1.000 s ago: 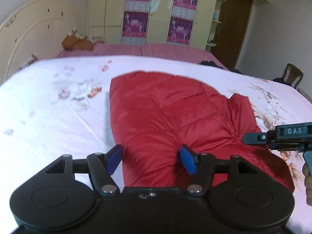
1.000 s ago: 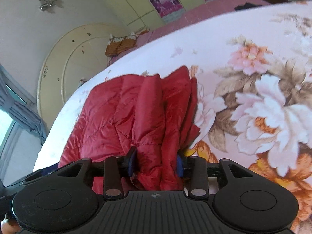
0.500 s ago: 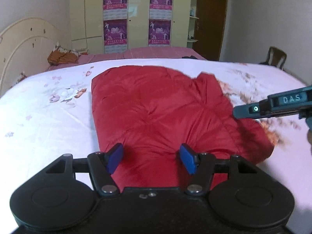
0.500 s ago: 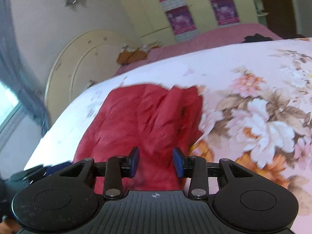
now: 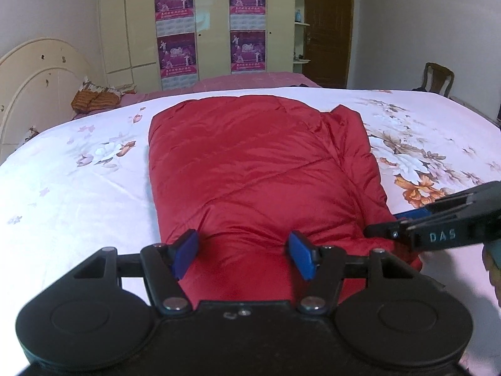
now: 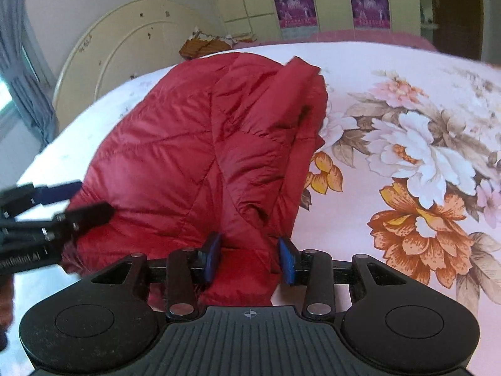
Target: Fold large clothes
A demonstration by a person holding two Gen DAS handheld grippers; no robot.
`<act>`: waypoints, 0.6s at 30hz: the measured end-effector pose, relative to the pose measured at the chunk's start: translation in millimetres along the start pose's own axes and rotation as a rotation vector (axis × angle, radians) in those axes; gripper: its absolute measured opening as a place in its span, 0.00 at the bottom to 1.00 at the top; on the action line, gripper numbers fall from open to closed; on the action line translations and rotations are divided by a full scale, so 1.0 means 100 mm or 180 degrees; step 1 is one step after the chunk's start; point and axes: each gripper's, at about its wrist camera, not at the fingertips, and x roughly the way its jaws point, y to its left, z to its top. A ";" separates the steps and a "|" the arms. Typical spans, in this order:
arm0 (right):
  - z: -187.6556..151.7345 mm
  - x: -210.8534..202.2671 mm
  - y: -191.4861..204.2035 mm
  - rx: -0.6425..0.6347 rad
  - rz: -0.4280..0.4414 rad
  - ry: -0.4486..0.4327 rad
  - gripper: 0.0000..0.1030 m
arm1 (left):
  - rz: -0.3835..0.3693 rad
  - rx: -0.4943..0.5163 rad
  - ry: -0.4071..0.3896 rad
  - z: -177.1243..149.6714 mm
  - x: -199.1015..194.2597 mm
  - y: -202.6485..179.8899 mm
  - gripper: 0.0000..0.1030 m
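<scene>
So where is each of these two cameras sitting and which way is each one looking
Left wrist: sits on the left claw, looking down along it over the red jacket toward the wardrobe; its own blue fingers and the right claw show.
Right wrist: sits on the right claw, looking over the jacket's right edge toward the headboard; the left claw shows at left.
Both share the jacket, the floral bedspread and the wardrobe.

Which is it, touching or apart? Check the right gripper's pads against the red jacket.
Touching. The right wrist view shows the red jacket bunched between the blue pads of the right gripper, fabric pressed against both.
</scene>
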 end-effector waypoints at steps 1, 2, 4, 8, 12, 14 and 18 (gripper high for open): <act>-0.01 0.02 -0.02 -0.0004 0.0011 -0.0002 0.39 | 0.0022 -0.0016 0.0004 0.02 0.01 -0.01 0.61; -0.02 0.06 -0.04 0.0008 0.0015 0.0003 0.41 | 0.0054 -0.0026 0.0010 0.03 0.01 -0.03 0.61; -0.01 0.06 -0.06 0.0064 0.0025 0.0033 0.42 | 0.0131 -0.0054 0.0038 0.05 0.01 -0.05 0.61; 0.06 0.04 -0.11 0.0194 0.0077 0.0133 0.42 | 0.0249 -0.0191 0.0097 0.11 0.01 -0.05 0.65; 0.14 -0.02 -0.17 0.0292 0.0041 0.0176 0.60 | 0.0376 -0.0393 0.0133 0.14 0.02 -0.07 0.82; 0.14 -0.03 -0.16 0.0252 -0.0112 0.0167 0.74 | 0.0415 -0.0530 0.0187 0.16 0.02 -0.08 0.89; 0.18 -0.08 -0.16 0.0315 -0.0198 0.0192 0.80 | 0.0494 -0.0721 0.0222 0.20 -0.04 -0.11 1.00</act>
